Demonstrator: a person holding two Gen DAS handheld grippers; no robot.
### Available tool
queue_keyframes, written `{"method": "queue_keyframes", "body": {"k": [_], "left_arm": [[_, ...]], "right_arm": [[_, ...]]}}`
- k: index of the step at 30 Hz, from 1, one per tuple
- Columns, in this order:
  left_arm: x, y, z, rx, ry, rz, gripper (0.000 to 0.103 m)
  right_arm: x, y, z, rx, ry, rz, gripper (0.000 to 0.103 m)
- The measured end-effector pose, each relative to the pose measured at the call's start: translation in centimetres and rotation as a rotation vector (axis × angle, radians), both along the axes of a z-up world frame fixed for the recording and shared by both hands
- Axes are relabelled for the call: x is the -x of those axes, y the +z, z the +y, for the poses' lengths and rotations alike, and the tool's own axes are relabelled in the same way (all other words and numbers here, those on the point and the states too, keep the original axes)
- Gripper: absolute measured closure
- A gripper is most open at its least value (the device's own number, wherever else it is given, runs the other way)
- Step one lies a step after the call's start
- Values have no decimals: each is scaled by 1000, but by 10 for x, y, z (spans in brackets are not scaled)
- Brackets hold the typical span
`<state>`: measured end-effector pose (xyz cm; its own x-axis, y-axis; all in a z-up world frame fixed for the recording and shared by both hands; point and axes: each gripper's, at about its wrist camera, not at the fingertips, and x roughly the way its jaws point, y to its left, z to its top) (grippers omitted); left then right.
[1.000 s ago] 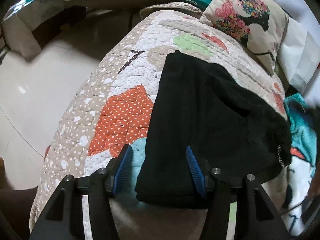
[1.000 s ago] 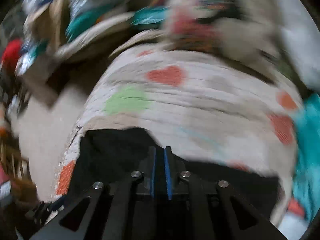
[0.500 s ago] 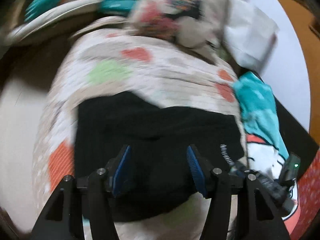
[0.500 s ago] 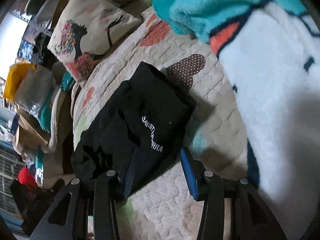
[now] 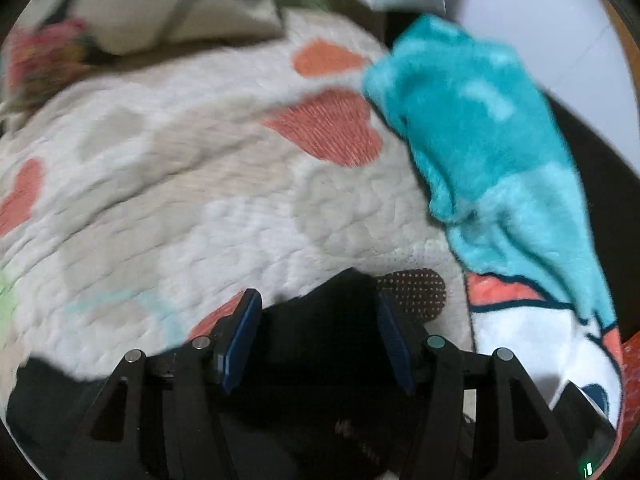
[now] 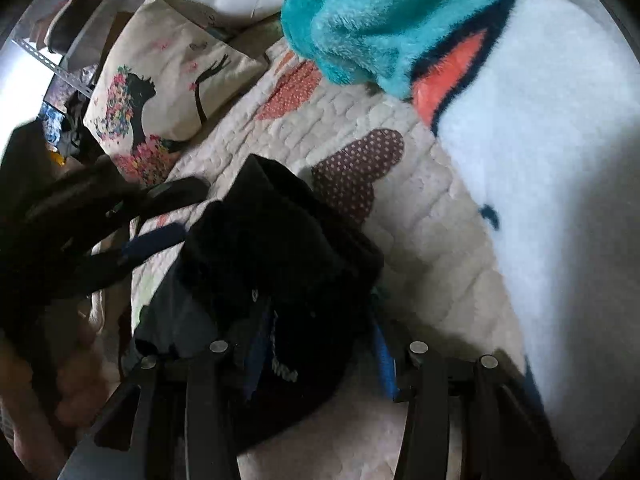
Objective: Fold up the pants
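Note:
The black pants [image 6: 276, 240] lie folded into a thick bundle on the heart-patterned quilt [image 6: 420, 248], white lettering on their near edge. My right gripper [image 6: 320, 358] stands open low over that near edge. The bundle lies between its blue pads and drapes over the left finger [image 6: 256, 356]. In the left wrist view the pants [image 5: 320, 360] fill the gap below my open left gripper [image 5: 318, 346], whose pads do not press them. The left gripper [image 6: 168, 216] also shows in the right wrist view, coming in from the left beside the bundle.
A fluffy teal, white and orange blanket [image 6: 400, 20] is heaped at the right of the quilt, close to the pants. A printed cushion [image 6: 160, 80] lies at the far end. A person's hand [image 6: 76, 384] shows at the lower left.
My left gripper swept right across the quilt from the pants' left side to their end near the teal blanket. My right gripper went from shut to open and dropped down by that end.

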<state>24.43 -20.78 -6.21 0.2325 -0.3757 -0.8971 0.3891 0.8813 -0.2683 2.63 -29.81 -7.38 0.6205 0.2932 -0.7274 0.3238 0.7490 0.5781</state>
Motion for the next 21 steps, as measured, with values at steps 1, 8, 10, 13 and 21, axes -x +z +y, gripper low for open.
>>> {"method": "queue_keyframes", "body": {"k": [1,8,10,13,21], "left_arm": [[-3,-5,-7,-11,-13,9,45],[7,-7,-34,-148,-172,-35,71],[12,1,-21,-109,-156,-28,76],[22,21,3,-34,-114,-43,80],[62,87,105,146,40,-122,80]], "right_arm": [[-2,0,1,0,3,-6,53],[-14,4,9,-12,85,-11,76],[-15,13,14,-3,105,-24,77],[-14,34,27,31,156,-79,78],[1,99,105,195,382,-249,78]]}}
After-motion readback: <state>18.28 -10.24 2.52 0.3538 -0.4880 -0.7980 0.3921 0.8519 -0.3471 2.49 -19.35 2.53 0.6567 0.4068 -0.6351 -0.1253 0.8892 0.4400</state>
